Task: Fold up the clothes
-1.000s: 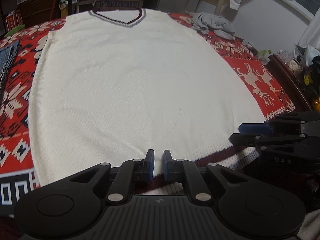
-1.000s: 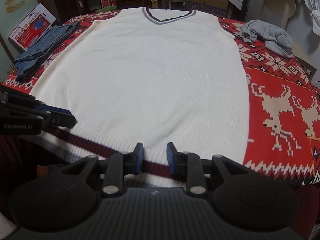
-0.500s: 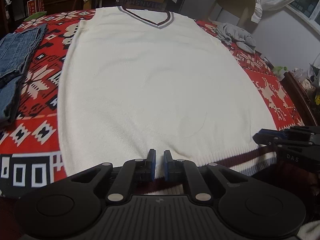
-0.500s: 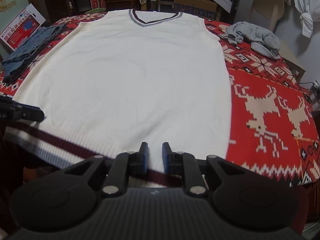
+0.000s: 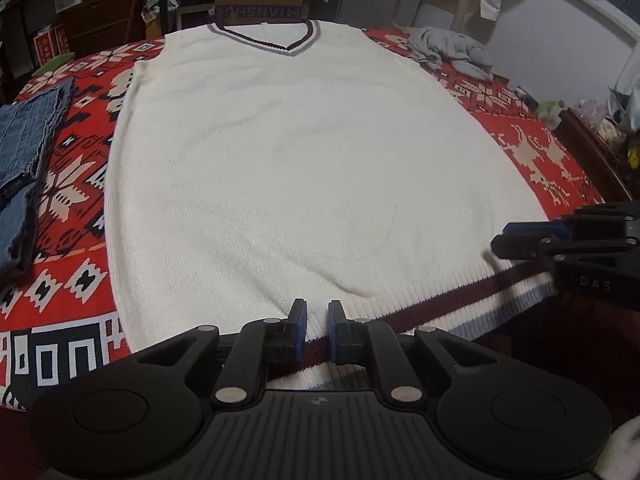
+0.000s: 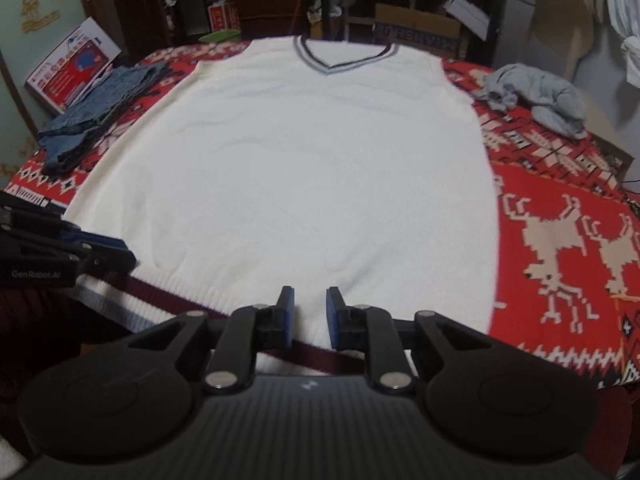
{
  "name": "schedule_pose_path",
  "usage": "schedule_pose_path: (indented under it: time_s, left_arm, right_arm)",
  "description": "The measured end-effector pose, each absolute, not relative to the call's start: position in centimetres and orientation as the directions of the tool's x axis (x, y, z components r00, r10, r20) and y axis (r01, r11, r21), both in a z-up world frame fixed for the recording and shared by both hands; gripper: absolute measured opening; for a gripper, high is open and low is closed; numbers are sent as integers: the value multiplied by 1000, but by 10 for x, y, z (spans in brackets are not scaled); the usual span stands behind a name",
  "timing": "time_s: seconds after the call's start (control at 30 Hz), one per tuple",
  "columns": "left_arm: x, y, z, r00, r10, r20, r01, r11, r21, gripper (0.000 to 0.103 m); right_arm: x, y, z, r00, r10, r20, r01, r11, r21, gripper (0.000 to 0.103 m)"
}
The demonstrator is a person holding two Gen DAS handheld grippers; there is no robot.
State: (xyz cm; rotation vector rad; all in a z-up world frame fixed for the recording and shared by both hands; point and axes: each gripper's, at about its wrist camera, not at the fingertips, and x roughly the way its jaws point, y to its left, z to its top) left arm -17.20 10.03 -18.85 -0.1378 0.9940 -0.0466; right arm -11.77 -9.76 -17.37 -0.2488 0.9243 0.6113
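A cream knit vest (image 5: 300, 160) with a maroon and grey V-neck lies flat on the red patterned tablecloth (image 5: 540, 148), its striped hem (image 5: 460, 304) hanging over the near edge. My left gripper (image 5: 317, 320) sits at the hem's left part with the fabric pinched between its blue pads; its jaws are easing open. My right gripper (image 6: 310, 312) has its pads narrowed on the hem's right part, the vest (image 6: 312, 168) stretching away from it. Each gripper shows in the other's view, the right gripper (image 5: 500, 238) at the right edge and the left gripper (image 6: 128, 254) at the left edge.
Folded blue jeans (image 6: 100, 108) lie on the table's left side. A crumpled grey garment (image 6: 536, 96) sits at the far right. A cardboard box (image 5: 256, 0), shelves and a chair stand behind the table. A red printed box (image 6: 72, 68) leans at the far left.
The right gripper's jaws have narrowed onto the hem. The near hem now looks a little lifted and pulled taut between the two grippers.
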Motion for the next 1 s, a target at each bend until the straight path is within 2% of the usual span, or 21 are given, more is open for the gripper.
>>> schedule_pose_path:
  time_s: [0.17, 0.2, 0.23, 0.3, 0.5, 0.77, 0.87, 1.0]
  left_arm:
    - [-180, 123, -186, 529, -94, -843, -66, 986, -152, 13]
    - [-182, 131, -184, 524, -115, -844, -82, 979, -185, 18]
    - [-183, 140, -181, 517, -139, -845, -98, 970, -220, 27]
    - [-189, 159, -175, 505, -179, -844, -132, 951, -281, 33]
    - [-214, 213, -171, 464, -228, -856, -254, 892, -375, 32]
    - [-228, 228, -204, 459, -375, -805, -344, 761, -550, 32]
    - [-221, 226, -212, 462, -384, -800, -343, 754, -560, 34]
    - [-217, 231, -219, 480, -396, -783, -372, 716, -590, 32]
  right_arm:
    - [-116, -114, -179, 414, 378, -828, -561, 822, 95, 20]
    - [-114, -121, -177, 412, 379, -829, -544, 832, 109, 22]
    - [-112, -130, -175, 414, 378, -828, -521, 844, 124, 23]
    - [-104, -149, -170, 412, 382, -827, -469, 868, 167, 26]
    - [-86, -206, -171, 365, 401, -840, -329, 900, 287, 27]
    - [-88, -245, -189, 301, 485, -821, -191, 874, 447, 30]
    - [-85, -251, -197, 280, 524, -804, -157, 852, 500, 37]
    - [-79, -249, -210, 261, 537, -802, -130, 843, 522, 38]
